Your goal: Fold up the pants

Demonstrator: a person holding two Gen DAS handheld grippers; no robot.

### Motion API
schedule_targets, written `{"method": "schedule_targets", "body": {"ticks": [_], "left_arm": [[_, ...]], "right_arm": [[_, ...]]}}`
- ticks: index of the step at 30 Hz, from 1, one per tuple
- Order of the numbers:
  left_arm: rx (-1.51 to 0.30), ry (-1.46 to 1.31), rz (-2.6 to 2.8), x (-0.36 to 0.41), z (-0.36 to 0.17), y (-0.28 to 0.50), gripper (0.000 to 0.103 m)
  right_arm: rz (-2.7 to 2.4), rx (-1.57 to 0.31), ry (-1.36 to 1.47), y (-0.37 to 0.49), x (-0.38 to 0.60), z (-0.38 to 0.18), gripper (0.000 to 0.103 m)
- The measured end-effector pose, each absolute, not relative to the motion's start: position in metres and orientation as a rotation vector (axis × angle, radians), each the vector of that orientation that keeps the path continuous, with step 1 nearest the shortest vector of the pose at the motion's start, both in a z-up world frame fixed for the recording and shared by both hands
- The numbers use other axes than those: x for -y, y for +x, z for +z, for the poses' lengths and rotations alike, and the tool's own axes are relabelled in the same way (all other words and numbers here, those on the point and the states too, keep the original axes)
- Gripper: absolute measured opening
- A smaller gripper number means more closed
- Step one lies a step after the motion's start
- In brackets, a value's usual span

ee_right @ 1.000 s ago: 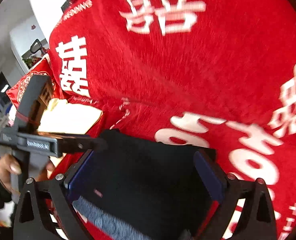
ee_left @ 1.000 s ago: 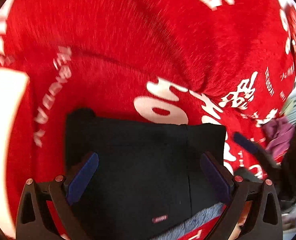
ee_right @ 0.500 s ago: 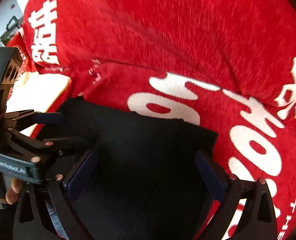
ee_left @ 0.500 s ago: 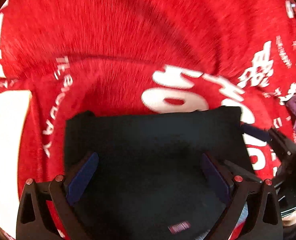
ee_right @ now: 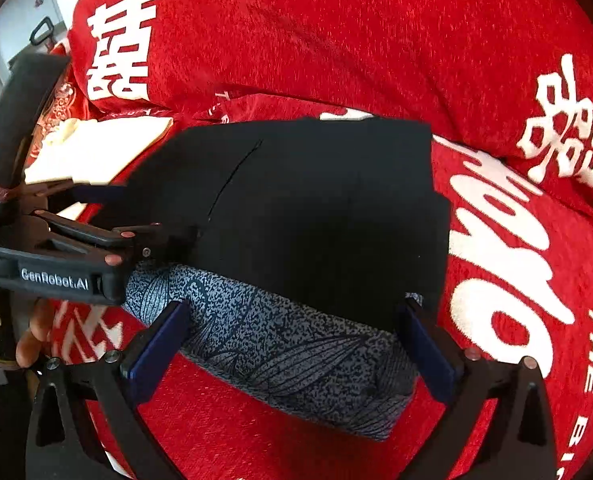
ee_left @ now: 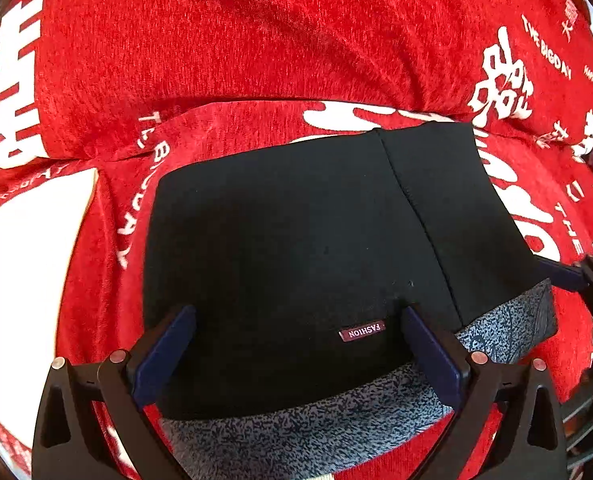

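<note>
1. Left wrist: the black pants [ee_left: 296, 248] lie folded into a flat block on the red blanket [ee_left: 256, 40], grey patterned lining along the near edge. The left gripper [ee_left: 296, 344] hangs over that edge, jaws spread wide, nothing held.
2. Right wrist: the right gripper [ee_right: 296, 340] is also wide open, over the grey edge. The left gripper [ee_right: 108, 216] sits at the pants' left side.

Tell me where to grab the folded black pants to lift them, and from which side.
Grip the near edge of the black pants, where the grey patterned lining forms a thick rolled fold. Come in low from the near side, probably with the open right gripper, whose fingers already straddle that roll.
</note>
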State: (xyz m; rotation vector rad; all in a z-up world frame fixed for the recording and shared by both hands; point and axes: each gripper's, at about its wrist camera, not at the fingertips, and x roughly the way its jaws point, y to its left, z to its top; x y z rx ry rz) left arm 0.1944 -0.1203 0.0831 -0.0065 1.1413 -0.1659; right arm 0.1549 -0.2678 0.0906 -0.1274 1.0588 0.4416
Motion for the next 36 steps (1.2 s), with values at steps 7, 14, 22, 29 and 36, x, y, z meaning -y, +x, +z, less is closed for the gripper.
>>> {"method": "schedule_targets", "body": {"ticks": [7,14,22,29,36], "left_arm": [[-1.037,-0.103,-0.128,0.101,0.128,0.165,0.103],[-1.052,-0.144,-0.125,0.094,0.133,0.137,0.103],[-1.045,-0.078,-0.096,0.098,0.136,0.123,0.103],[-1.032,-0.043,-0.092,0.103,0.139,0.117,0.103],[-1.020,-0.032,-0.058,0.105,0.142,0.113,0.103]], "right_arm": [[0.361,-0.990,-0.105,0.125,0.274,0.132,0.103],[0.226,-0.973,-0.107,0.108,0.272,0.145,0.103],[0.207,-1.026,-0.073,0.104,0.266,0.134,0.103],[0.188,-1.035,-0.066,0.105,0.266,0.133,0.103],[0.185,-1.053,-0.061,0.107,0.267,0.130,0.103]]}}
